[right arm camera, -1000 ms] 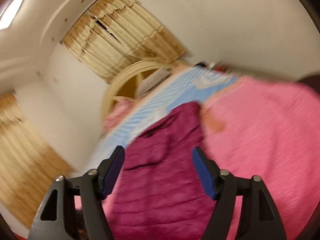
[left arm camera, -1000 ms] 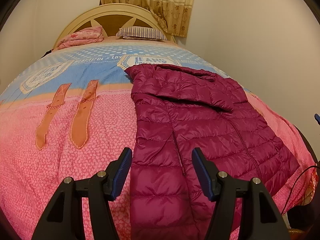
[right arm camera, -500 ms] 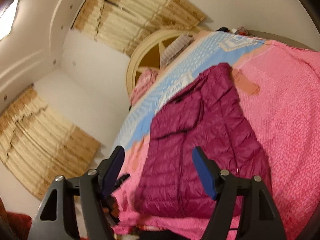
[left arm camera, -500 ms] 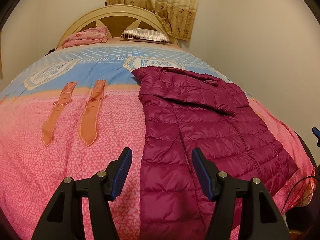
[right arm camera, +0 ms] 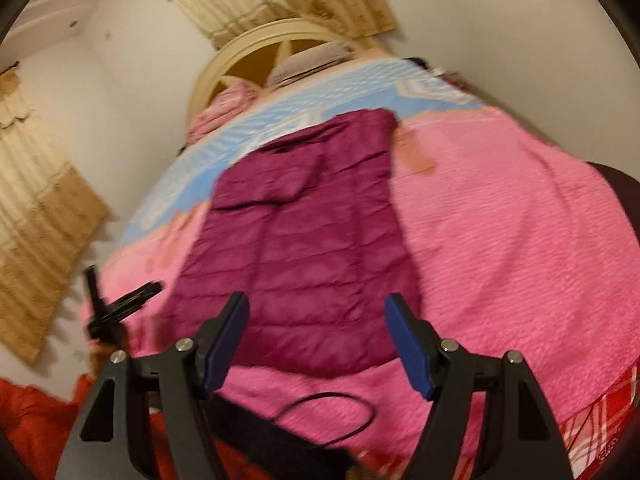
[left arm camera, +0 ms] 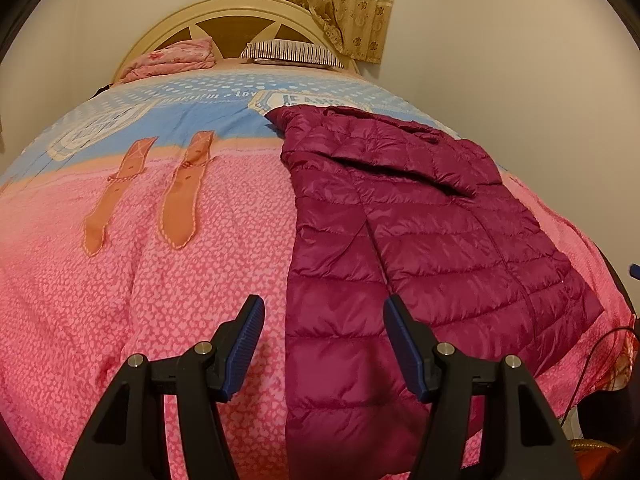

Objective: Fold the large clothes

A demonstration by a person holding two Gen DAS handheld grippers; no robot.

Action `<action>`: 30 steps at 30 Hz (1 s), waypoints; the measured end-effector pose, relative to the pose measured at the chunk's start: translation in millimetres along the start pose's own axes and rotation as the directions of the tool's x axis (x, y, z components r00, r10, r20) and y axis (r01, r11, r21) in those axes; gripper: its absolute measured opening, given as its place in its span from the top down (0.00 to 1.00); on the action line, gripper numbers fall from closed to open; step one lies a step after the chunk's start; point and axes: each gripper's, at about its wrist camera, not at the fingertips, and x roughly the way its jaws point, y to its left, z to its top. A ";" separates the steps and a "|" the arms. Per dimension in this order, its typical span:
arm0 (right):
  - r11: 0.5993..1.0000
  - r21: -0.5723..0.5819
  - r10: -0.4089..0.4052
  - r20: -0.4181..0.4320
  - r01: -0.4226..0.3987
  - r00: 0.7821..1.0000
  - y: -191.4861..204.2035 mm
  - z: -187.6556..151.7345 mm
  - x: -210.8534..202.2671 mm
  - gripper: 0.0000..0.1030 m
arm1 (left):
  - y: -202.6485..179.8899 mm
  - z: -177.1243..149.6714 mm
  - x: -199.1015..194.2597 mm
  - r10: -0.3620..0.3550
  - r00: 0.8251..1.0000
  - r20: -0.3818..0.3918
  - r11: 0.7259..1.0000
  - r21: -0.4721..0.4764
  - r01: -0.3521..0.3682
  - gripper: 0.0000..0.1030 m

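Swinging upright, right gripper (right arm camera: 316,336) faces jacket (right arm camera: 304,240); jaws apart.

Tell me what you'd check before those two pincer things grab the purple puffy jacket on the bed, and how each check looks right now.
1. Left gripper open and holding nothing: ok, its jaws are spread.
2. Right gripper open and holding nothing: ok.
3. Jacket lying spread on the bedspread: ok, though the upper part looks folded over itself.
4. Left gripper lined up with the jacket's near edge: ok, that edge shows between its fingers.
5. Contact with the cloth: not ok, neither gripper touches it.
6. Black cable near the foot of the bed out of the right gripper's path: cannot tell, the view is blurred.
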 end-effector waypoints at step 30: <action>0.984 -0.144 -0.132 -0.212 0.102 0.968 -29.0 -38.1 98.6 0.59 | 1.2 -38.2 11.0 -0.140 0.985 -0.105 0.990 -0.031 0.137 0.39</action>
